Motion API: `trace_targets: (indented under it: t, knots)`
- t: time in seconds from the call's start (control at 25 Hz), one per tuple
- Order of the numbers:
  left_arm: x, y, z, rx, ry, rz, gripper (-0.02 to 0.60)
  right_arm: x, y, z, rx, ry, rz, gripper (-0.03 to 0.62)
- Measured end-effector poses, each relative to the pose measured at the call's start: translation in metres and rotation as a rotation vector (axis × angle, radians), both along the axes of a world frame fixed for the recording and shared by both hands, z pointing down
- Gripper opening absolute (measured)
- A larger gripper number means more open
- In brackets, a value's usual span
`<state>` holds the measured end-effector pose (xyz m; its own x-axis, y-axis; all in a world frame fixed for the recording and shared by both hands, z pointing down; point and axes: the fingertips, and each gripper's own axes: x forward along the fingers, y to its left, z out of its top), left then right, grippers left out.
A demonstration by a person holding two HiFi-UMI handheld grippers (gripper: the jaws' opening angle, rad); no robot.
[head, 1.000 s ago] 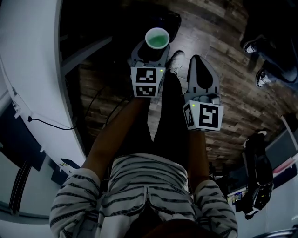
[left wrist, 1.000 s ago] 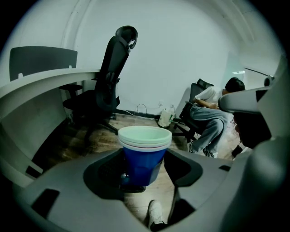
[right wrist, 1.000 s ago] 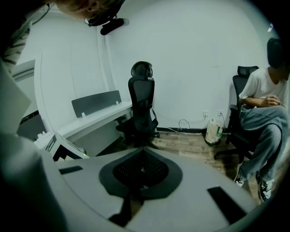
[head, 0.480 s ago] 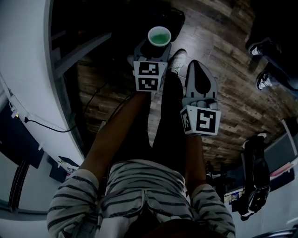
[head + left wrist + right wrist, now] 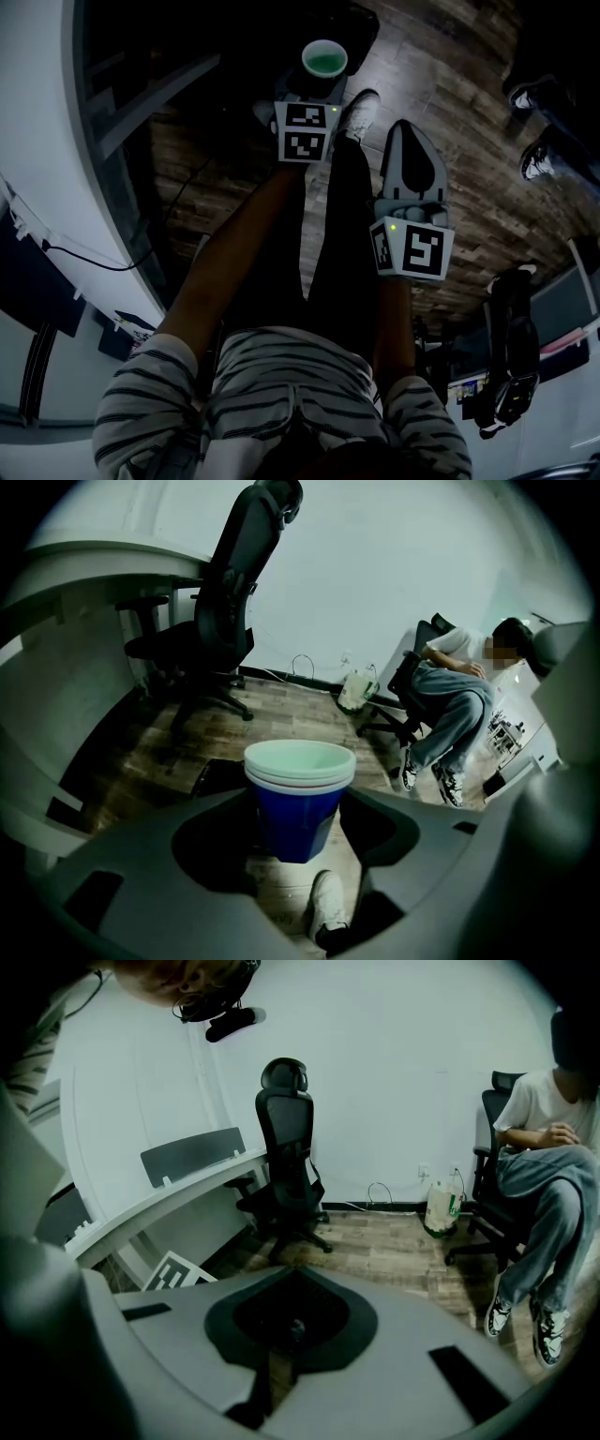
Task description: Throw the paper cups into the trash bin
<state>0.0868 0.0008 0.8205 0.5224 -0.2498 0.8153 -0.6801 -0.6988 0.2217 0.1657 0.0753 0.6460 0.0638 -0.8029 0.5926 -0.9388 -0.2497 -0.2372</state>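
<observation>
A stack of blue paper cups (image 5: 324, 58) with pale green insides stands upright between the jaws of my left gripper (image 5: 317, 86), held out over the wooden floor. In the left gripper view the cups (image 5: 298, 803) fill the gap, and the left gripper (image 5: 296, 832) is shut on their blue walls. A dark, bin-like shape (image 5: 349, 26) lies just beyond the cups on the floor; it also shows as a dark shape (image 5: 217, 776) behind them, too dim to make out. My right gripper (image 5: 410, 141) hangs lower right, shut and empty (image 5: 286, 1283).
A curved white desk (image 5: 37, 141) runs along the left. A black office chair (image 5: 230, 602) stands by it. A person sits on another chair (image 5: 459, 696) at the right, their shoes (image 5: 539, 159) on the floor. My own shoe (image 5: 359, 111) is under the grippers.
The left gripper with the cups has moved forward, up the head view, closer to the dark shape. The desk edge has slid left. The right gripper stays shut.
</observation>
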Motion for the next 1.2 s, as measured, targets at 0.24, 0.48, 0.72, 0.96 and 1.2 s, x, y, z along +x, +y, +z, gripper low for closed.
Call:
trace_targets:
  t: [0.24,0.48,0.72,0.96,1.2]
  knots:
    - [-0.003,-0.005,0.023,-0.004,-0.033,0.022,0.291,-0.01,0.0,0.008,-0.006,-0.019,-0.006,0.011]
    - [-0.004,-0.004,0.045,-0.04,-0.042,0.029,0.291,-0.015,0.003,0.016,-0.016,-0.026,0.0,0.011]
    - [-0.003,-0.007,0.069,-0.077,-0.059,0.018,0.291,-0.014,0.007,0.025,-0.028,-0.03,0.006,0.011]
    - [-0.003,-0.011,0.089,-0.103,-0.092,0.033,0.291,-0.014,0.008,0.029,-0.038,-0.033,0.008,0.011]
    - [-0.003,-0.017,0.106,-0.153,-0.112,0.015,0.291,-0.012,0.007,0.034,-0.047,-0.038,0.011,0.011]
